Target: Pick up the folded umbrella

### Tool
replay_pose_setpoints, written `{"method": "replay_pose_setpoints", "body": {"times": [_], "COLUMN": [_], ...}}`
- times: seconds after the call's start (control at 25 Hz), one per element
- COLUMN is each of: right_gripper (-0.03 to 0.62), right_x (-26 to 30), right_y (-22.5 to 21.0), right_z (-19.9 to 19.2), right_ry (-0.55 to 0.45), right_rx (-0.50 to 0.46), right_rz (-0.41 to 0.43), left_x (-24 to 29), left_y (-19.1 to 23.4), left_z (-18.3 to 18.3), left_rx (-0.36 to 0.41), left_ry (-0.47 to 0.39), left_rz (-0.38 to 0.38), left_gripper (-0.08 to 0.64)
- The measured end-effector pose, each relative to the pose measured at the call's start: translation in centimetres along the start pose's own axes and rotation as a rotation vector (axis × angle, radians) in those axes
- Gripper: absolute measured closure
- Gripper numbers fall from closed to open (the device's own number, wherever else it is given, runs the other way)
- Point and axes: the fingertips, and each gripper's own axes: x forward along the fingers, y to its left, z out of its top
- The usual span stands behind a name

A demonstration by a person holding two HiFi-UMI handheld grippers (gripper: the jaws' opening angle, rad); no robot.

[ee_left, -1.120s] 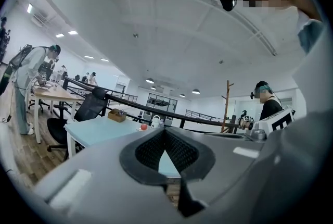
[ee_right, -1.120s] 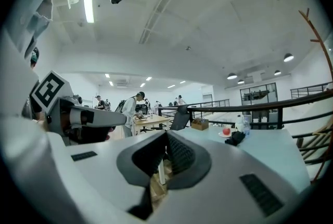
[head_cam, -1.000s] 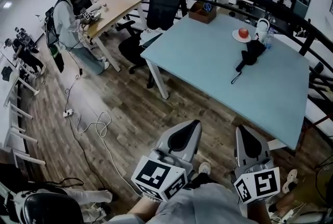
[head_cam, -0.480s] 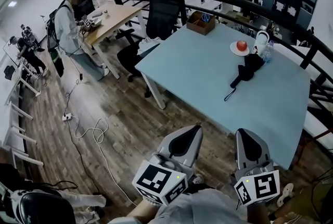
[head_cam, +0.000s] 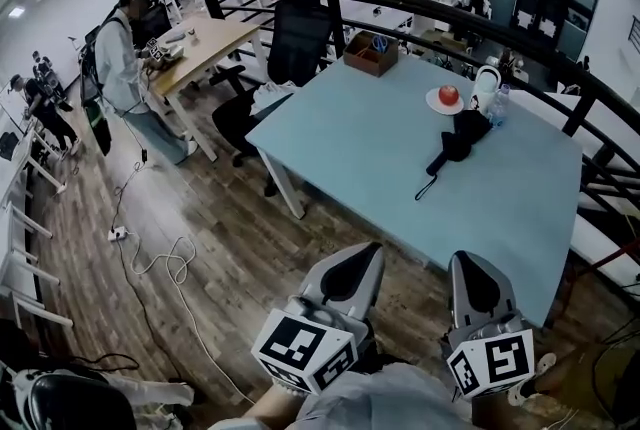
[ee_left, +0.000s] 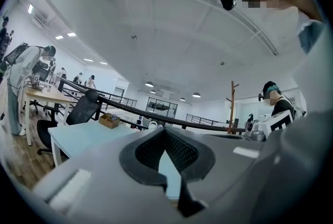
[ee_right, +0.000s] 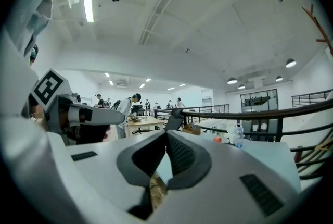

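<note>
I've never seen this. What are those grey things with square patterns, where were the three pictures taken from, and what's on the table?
No robot: a person holds a left gripper and a right gripper, both shut and empty; the patterned cubes are part of them. One picture comes from a camera on the person's head, looking down. The other two come from cameras riding on each gripper, looking along its jaws. On the table lie a folded umbrella, an apple on a plate, a bottle and a box.

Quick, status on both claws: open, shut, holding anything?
Left claw: closed, nothing in it.
Right claw: closed, nothing in it.
</note>
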Motion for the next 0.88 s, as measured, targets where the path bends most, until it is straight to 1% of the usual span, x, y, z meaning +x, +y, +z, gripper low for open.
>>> {"method": "replay_pose_setpoints", "body": {"times": [0.2, 0.52, 0.68, 0.88], "right_gripper": [0.592, 0.592, 0.592, 0.592], "right_x": [-0.2, -0.3, -0.8, -1.2], "right_y": [-0.1, 0.5, -0.1, -0.8], "right_z": [0.1, 0.2, 0.4, 0.3], "right_ry": [-0.008, -0.021, -0.026, -0.028], "right_rx": [-0.007, -0.01, -0.016, -0.021], "right_rz": [0.005, 0.027, 0.016, 0.007], "left_x": [-0.1, -0.8, -0.4, 0.0], "left_y": [-0.6, -0.2, -0.5, -1.2], "left_z": [0.3, 0.4, 0.6, 0.9], "left_rx": [0.014, 0.005, -0.002, 0.009], "left_ry": [-0.016, -0.032, -0.044, -0.057], "left_rz": [-0.01, 0.026, 0.023, 0.013], "left_gripper": [0.555, 0.555, 0.555, 0.555]}}
